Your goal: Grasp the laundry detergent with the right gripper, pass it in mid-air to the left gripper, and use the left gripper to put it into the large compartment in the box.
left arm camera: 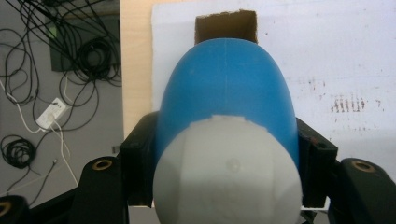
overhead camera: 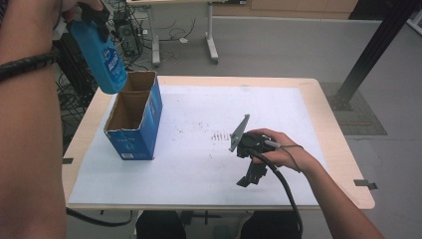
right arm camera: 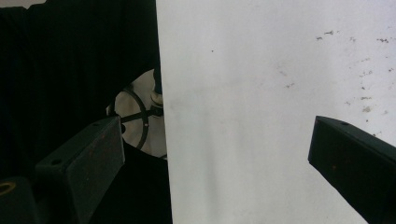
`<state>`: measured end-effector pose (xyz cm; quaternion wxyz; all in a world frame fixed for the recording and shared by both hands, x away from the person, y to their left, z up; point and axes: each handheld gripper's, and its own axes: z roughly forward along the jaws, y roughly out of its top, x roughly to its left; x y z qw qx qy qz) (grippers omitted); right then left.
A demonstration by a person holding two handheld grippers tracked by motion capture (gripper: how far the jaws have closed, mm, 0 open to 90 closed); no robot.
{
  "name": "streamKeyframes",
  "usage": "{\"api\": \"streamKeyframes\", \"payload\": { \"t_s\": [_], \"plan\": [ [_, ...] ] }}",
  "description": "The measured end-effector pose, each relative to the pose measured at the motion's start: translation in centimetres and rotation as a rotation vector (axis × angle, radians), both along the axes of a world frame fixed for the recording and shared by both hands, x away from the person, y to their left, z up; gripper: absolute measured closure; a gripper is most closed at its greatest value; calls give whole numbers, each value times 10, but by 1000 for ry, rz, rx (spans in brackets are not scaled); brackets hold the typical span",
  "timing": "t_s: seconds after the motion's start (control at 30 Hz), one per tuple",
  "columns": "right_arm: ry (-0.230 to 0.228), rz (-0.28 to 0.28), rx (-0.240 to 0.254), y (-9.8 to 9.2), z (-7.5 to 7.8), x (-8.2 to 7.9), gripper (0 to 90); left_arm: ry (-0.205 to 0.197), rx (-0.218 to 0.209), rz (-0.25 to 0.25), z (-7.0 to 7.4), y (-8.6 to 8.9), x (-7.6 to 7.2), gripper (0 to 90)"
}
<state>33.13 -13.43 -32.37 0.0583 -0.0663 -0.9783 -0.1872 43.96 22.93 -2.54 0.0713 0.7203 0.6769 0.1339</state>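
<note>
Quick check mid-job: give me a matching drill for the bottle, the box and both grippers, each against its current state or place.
Things:
1. blue bottle
2. cardboard box
3. left gripper
4. right gripper

States or places:
A. open, nothing between its jaws, low over the white sheet
B. shut on the bottle
C. held in the air above the box's far end
D. standing open-topped on the left side of the white sheet

Pairs: 1-C, 2-D, 3-B, 4-A
</note>
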Motion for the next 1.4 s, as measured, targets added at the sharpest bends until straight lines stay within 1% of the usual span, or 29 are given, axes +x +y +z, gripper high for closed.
{"api": "streamKeyframes", "payload": {
  "t_s": [0.03, 0.13, 0.27, 0.3, 0.33, 0.37, 0.4, 0.47, 0.6, 0.77, 0.93, 1.0, 1.03, 1.27, 1.4],
  "plan": [
    [0, 0, 0, 0, 0, 0, 35, -7, -3, 5, -2, 0, 1, 380],
    [0, -3, -1, 1, 0, 0, 35, -5, -1, 5, -6, 0, 2, 380],
    [5, 0, -5, 2, -1, -1, 35, -4, 2, 11, -17, 0, 4, 379],
    [2, 3, -5, 2, -1, -1, 35, -1, -1, 11, -20, 0, 4, 379],
    [2, 6, -6, 2, -1, -1, 35, -3, -8, 13, -26, 1, 5, 379],
    [2, 6, -6, 2, -1, -1, 35, -3, -8, 13, -26, 1, 5, 379],
    [-2, 4, -9, 2, -1, -1, 35, 2, -11, 13, -32, 1, 6, 380],
    [0, 4, -12, 3, -1, -1, 35, 2, -11, 14, -34, 1, 6, 379],
    [2, -1, -10, 3, -2, -1, 35, 6, -5, 12, -47, 1, 7, 379],
    [0, 3, -9, 4, -2, -2, 35, -8, -14, 21, -60, 1, 8, 379],
    [1, 0, -12, 4, -2, -2, 35, -9, -17, 16, -73, -2, 9, 379],
    [0, 2, -8, 4, -2, -1, 35, 2, -22, 13, -83, -4, 10, 379],
    [0, 2, -8, 4, -2, -1, 35, 2, -22, 13, -83, -4, 10, 379],
    [7, 2, -11, 3, -5, -2, 35, 29, -3, -4, -106, -10, 12, 379],
    [6, 2, -9, 3, -5, -3, 35, 38, 4, -12, -117, -11, 12, 380]
  ]
}}
